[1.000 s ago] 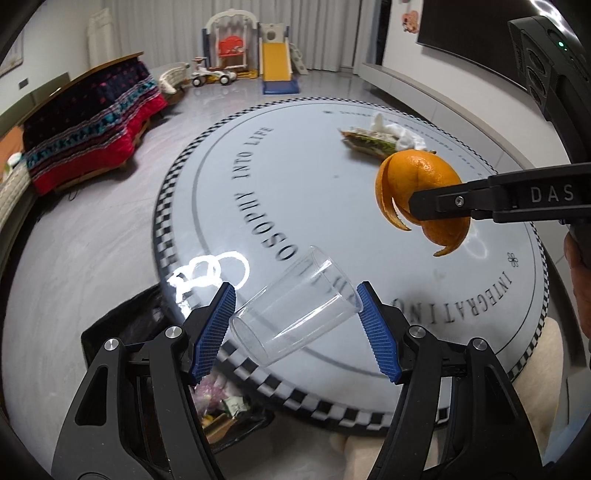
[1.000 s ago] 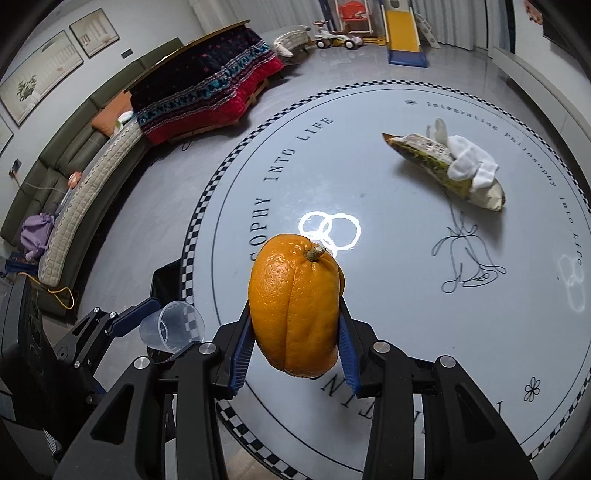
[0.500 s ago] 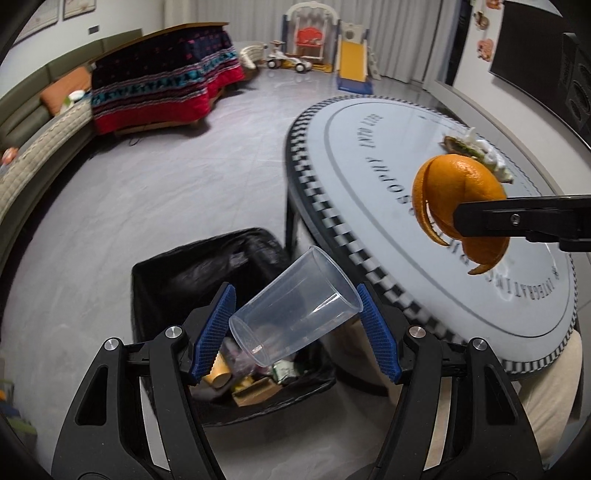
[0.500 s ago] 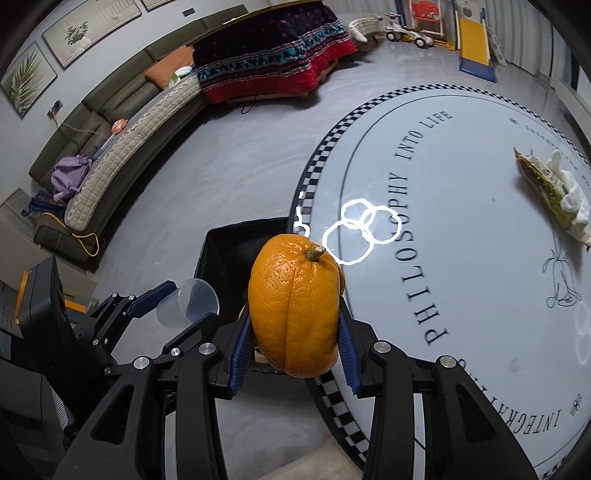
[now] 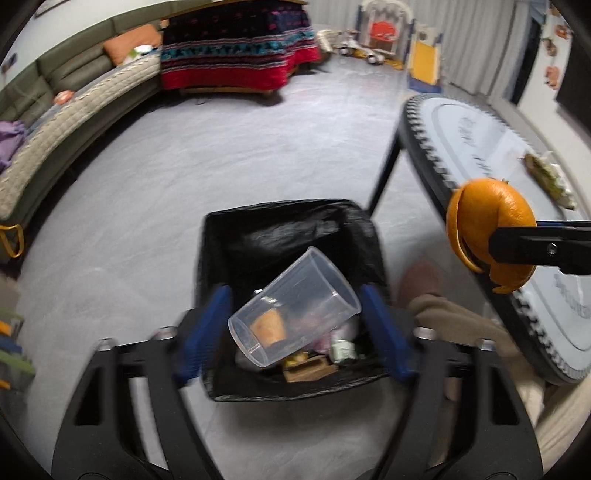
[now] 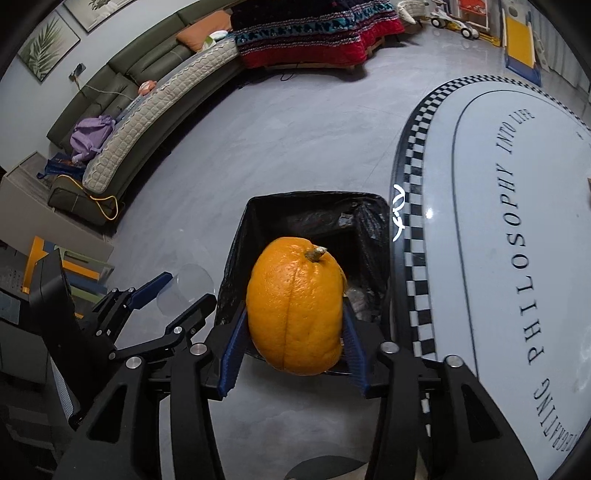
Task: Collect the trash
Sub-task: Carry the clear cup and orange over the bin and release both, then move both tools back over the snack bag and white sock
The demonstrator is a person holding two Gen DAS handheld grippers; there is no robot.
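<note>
My left gripper [image 5: 295, 317] is shut on a clear plastic cup [image 5: 295, 306], held tilted right above the black-lined trash bin [image 5: 273, 225], which holds several bits of rubbish. My right gripper [image 6: 293, 328] is shut on an orange peel [image 6: 293, 306], held above the near edge of the same bin [image 6: 314, 210]. The peel [image 5: 487, 221] also shows at the right of the left wrist view, beside the table. The left gripper with the cup [image 6: 184, 288] shows left of the bin in the right wrist view.
The round white table [image 6: 480, 184] with a checkered rim stands right of the bin; a wrapper with tissue [image 5: 546, 177] lies on it. A grey sofa [image 6: 147, 110] and a red patterned blanket [image 6: 314, 29] are at the back. A person's leg [image 5: 461, 325] is beside the bin.
Both grippers have swung left off the table toward the bin. The cup now hangs directly over the bin's opening and the orange peel over its near edge.
</note>
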